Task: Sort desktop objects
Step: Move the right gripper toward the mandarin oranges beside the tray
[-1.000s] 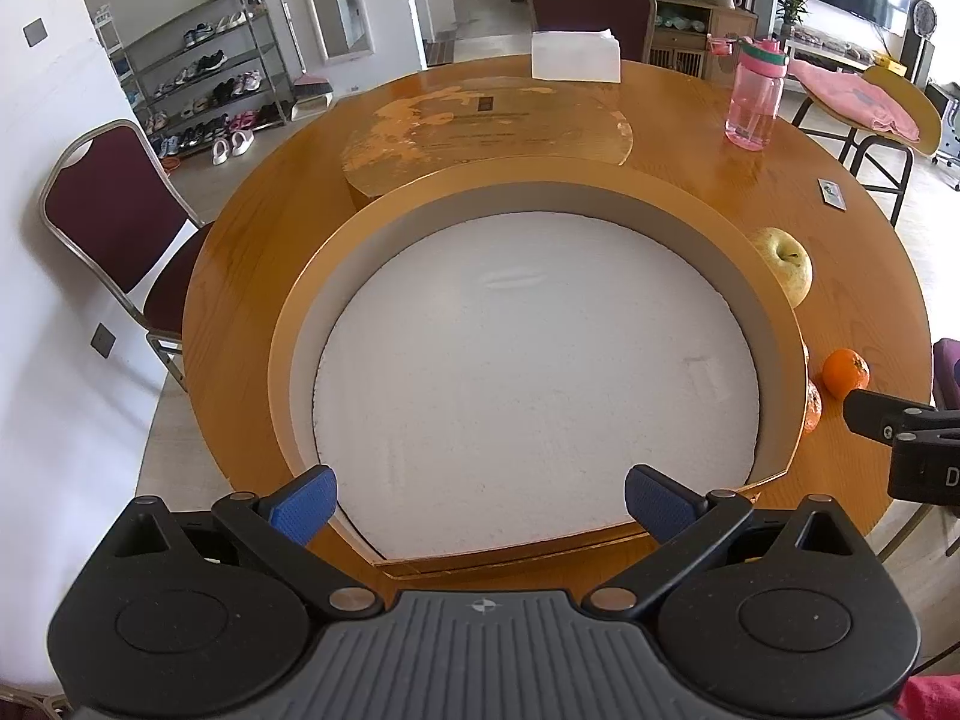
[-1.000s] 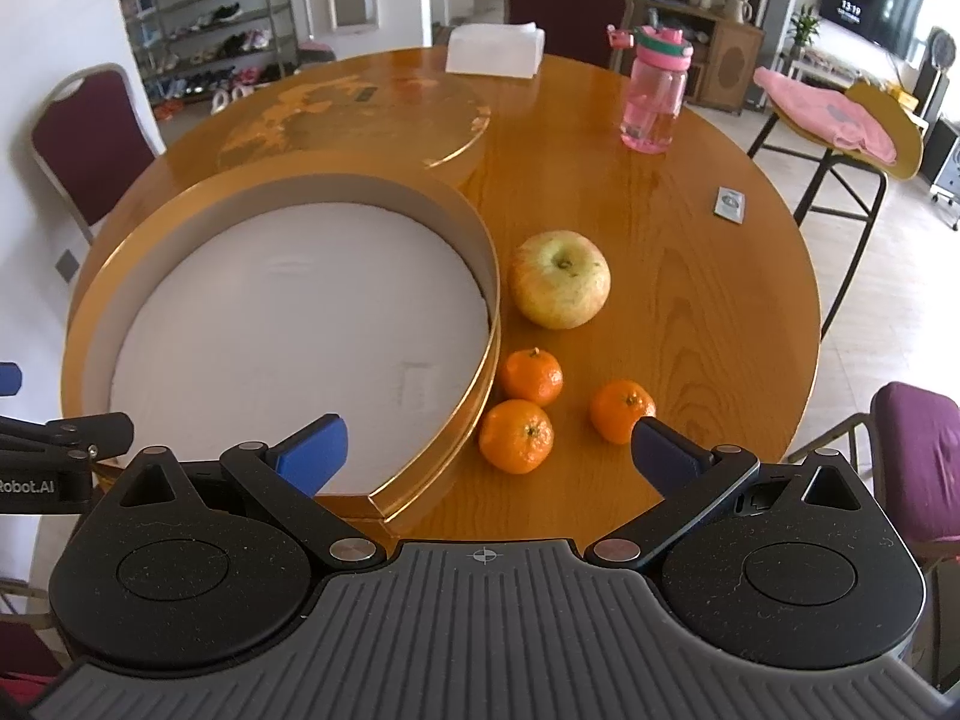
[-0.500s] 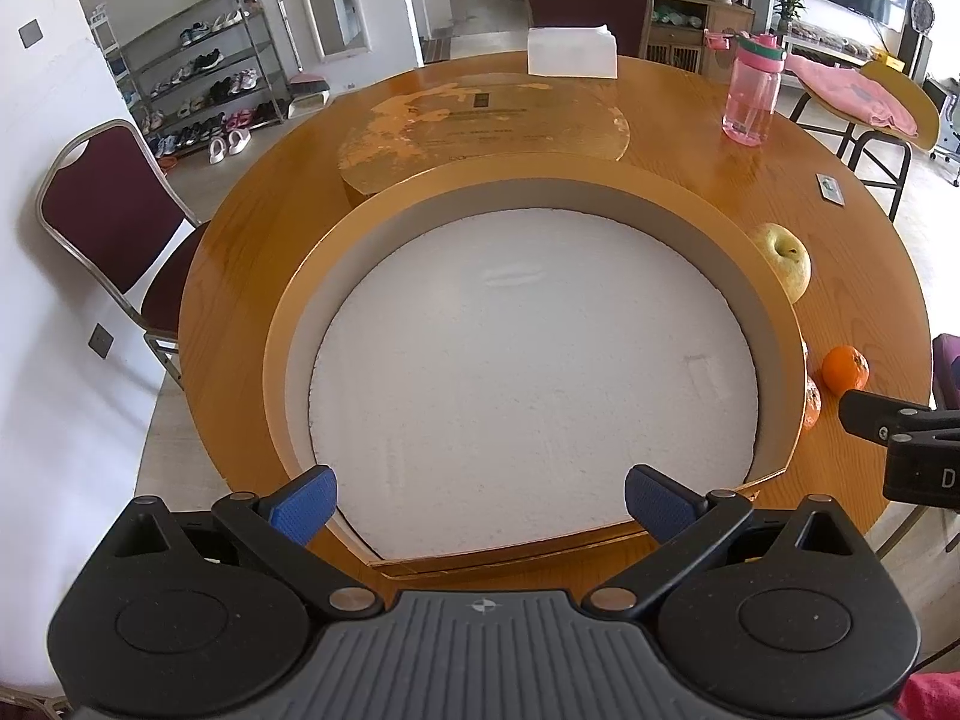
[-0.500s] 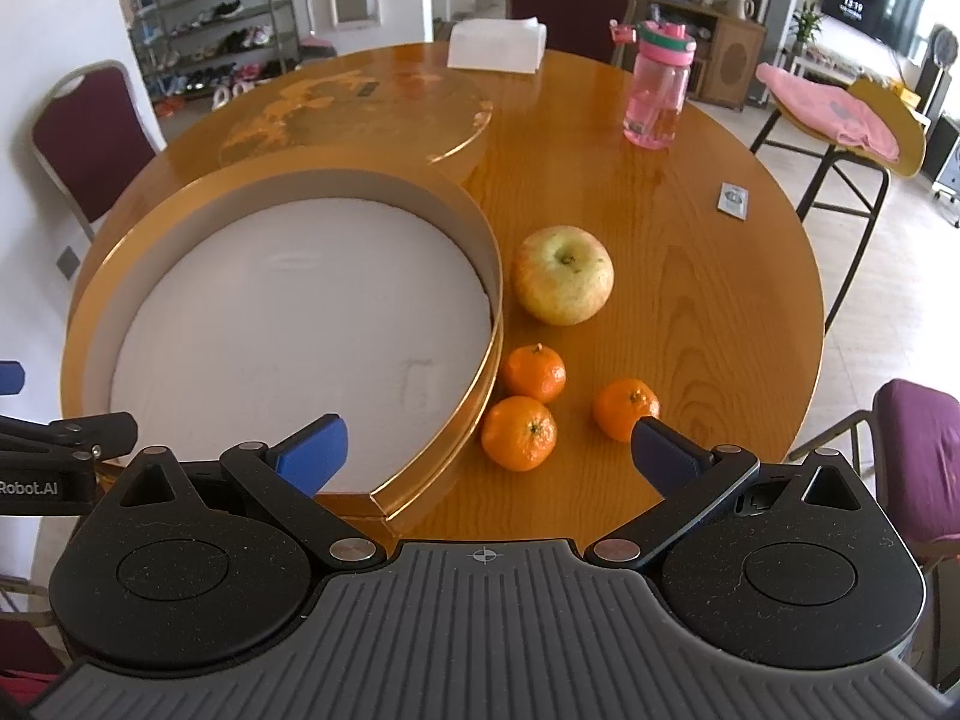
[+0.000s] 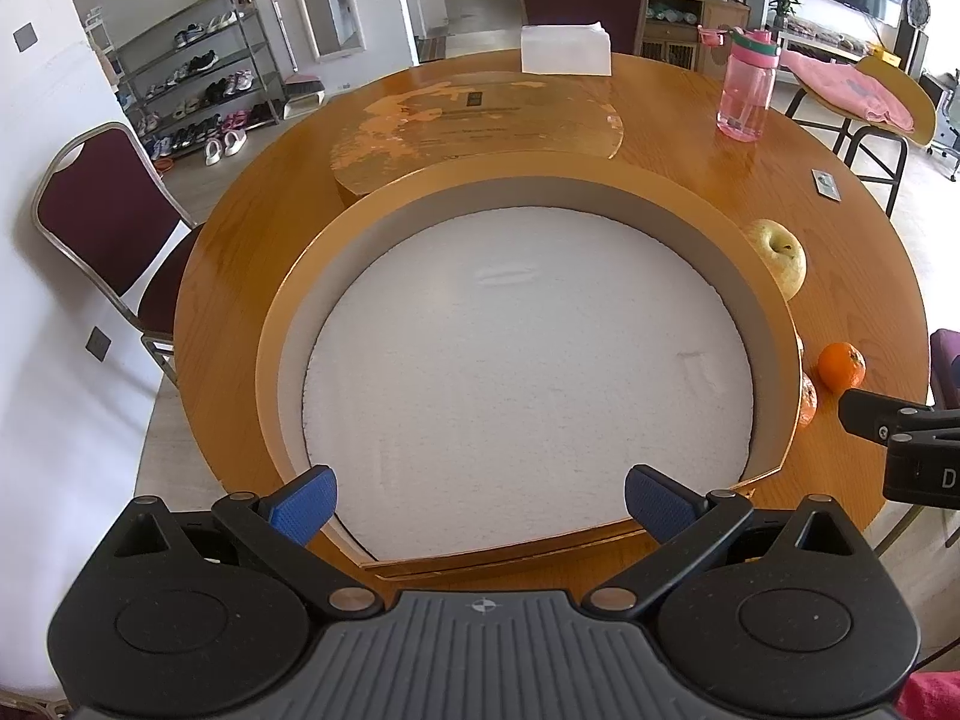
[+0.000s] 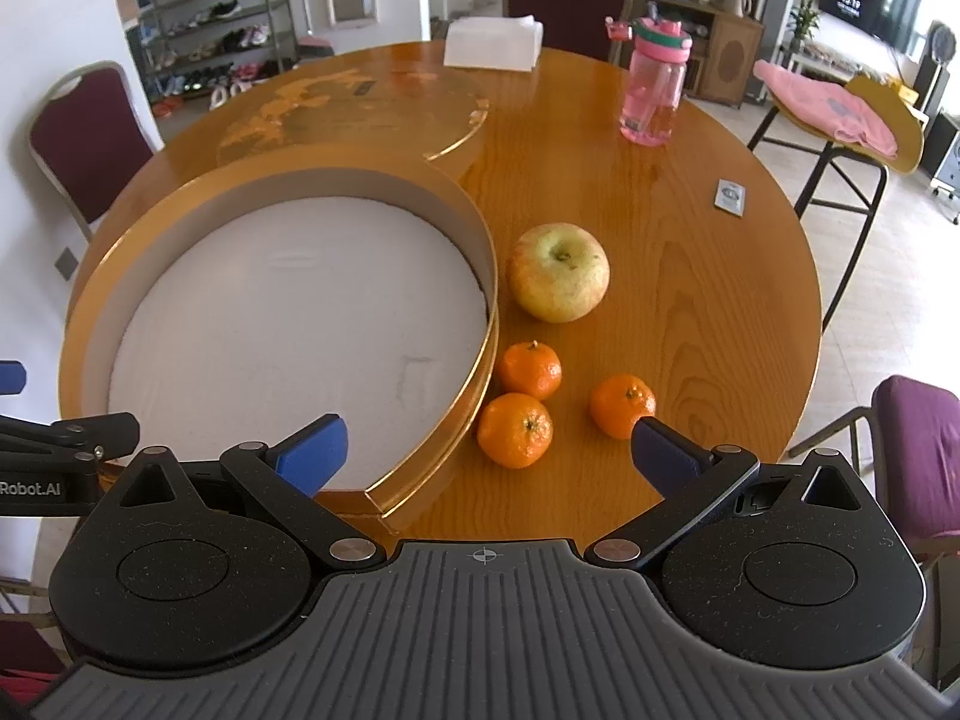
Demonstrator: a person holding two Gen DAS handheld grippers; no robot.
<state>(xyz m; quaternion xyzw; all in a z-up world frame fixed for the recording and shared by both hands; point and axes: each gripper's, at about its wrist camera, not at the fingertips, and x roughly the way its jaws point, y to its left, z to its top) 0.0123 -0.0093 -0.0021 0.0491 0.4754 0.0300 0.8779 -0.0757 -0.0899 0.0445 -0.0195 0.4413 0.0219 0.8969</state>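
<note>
A large round gold-rimmed tray (image 5: 282,324) (image 6: 288,163) with a white foam floor sits on the round wooden table. To its right lie a yellow-green apple (image 6: 558,272) (image 5: 779,257) and three mandarins (image 6: 531,369), (image 6: 515,429), (image 6: 622,406); one mandarin (image 5: 842,366) shows in the left wrist view. My left gripper (image 5: 477,495) hangs open over the tray's near rim, holding nothing. My right gripper (image 6: 489,450) is open, just short of the nearest mandarins, empty.
A pink water bottle (image 6: 652,84), a white napkin stack (image 6: 492,42) and a small flat card (image 6: 730,197) lie further back on the table. A glass turntable (image 5: 480,120) is behind the tray. Maroon chairs (image 5: 108,222) stand around; a purple seat (image 6: 918,450) is at right.
The right gripper has crept forward and slightly down toward the mandarins. The left gripper has barely shifted. Both stay open.
</note>
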